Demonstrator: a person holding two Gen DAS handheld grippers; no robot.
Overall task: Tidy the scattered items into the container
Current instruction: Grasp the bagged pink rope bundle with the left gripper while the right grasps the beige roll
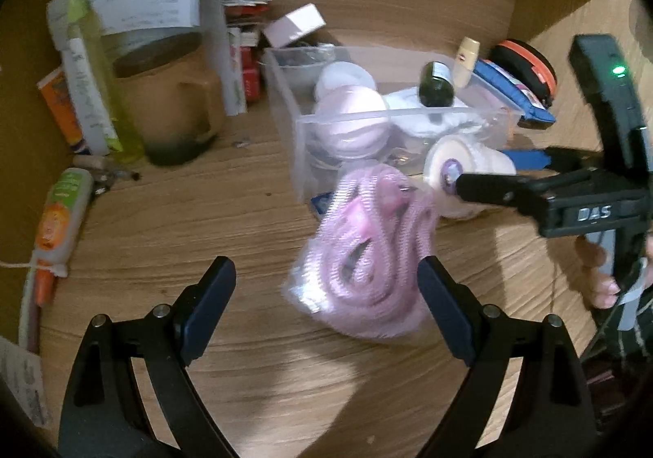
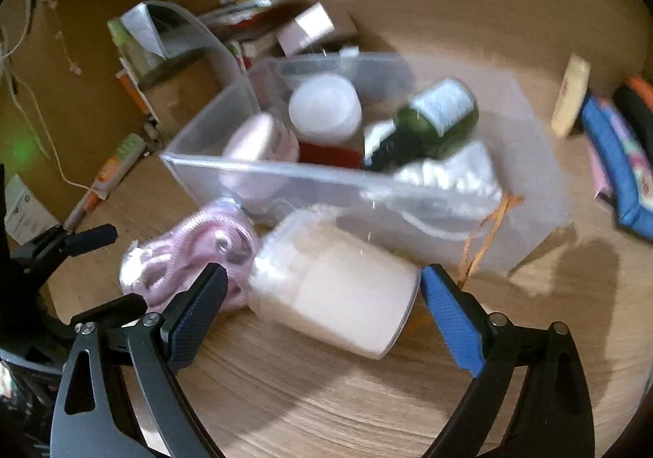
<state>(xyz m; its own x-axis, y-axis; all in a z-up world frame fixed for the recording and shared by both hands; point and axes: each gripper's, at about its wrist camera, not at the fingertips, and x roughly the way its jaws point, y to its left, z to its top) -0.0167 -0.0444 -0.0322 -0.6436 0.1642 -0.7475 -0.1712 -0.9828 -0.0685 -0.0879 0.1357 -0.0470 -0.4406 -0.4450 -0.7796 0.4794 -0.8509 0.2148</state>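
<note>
A home, likely a bedroom or bathroom shelf: a wood-grain desktop (image 1: 253, 376) crowded with a clear plastic storage bin (image 1: 347, 119) of toiletries, an orange-green tube (image 1: 61, 217) and paper-stuffed brown mug (image 1: 171, 90).

One clear container (image 2: 228, 166) on the worktop (image 1: 204, 221); inside it one dark green bottle (image 2: 432, 119), one white-lidded jar (image 2: 326, 107), one pink round case (image 2: 257, 143), one white bundle (image 2: 453, 172). Outside it: one pink coiled cord in a bag (image 1: 367, 254), one cream tub (image 2: 338, 286) lying on its side. Further off: one tan mug (image 1: 171, 98), one cream tube (image 1: 467, 60), one blue pouch (image 1: 514, 90).
</note>
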